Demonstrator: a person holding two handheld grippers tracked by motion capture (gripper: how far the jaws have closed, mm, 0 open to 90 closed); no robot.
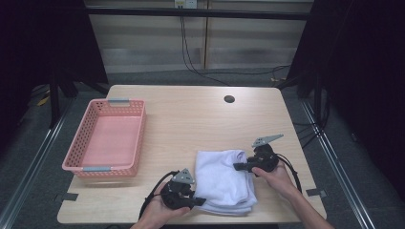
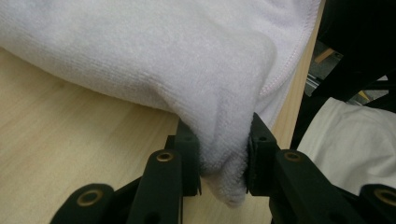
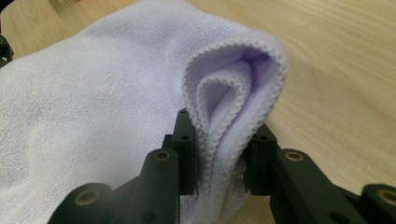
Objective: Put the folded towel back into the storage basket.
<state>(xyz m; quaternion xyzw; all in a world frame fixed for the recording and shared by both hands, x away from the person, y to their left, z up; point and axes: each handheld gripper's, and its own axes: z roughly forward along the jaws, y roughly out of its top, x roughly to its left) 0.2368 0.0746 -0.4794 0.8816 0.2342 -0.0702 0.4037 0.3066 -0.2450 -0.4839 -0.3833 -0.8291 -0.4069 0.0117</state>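
Observation:
A folded white towel [image 1: 222, 179] lies on the wooden table near its front edge. My left gripper [image 1: 199, 201] is at the towel's near left corner, shut on a bunched fold of the towel [image 2: 224, 154] that is squeezed between its black jaws. At the towel's right edge my right gripper [image 1: 237, 166] is shut on several folded layers of the towel [image 3: 222, 140], whose stitched hems curl up between the jaws. A hand holds each gripper from the bottom of the high view.
A pink plastic basket [image 1: 136, 148] stands at the table's left side with nothing in it. A round cable hole [image 1: 229, 99] sits near the far edge. Black cables hang behind the table, and dark curtains flank it.

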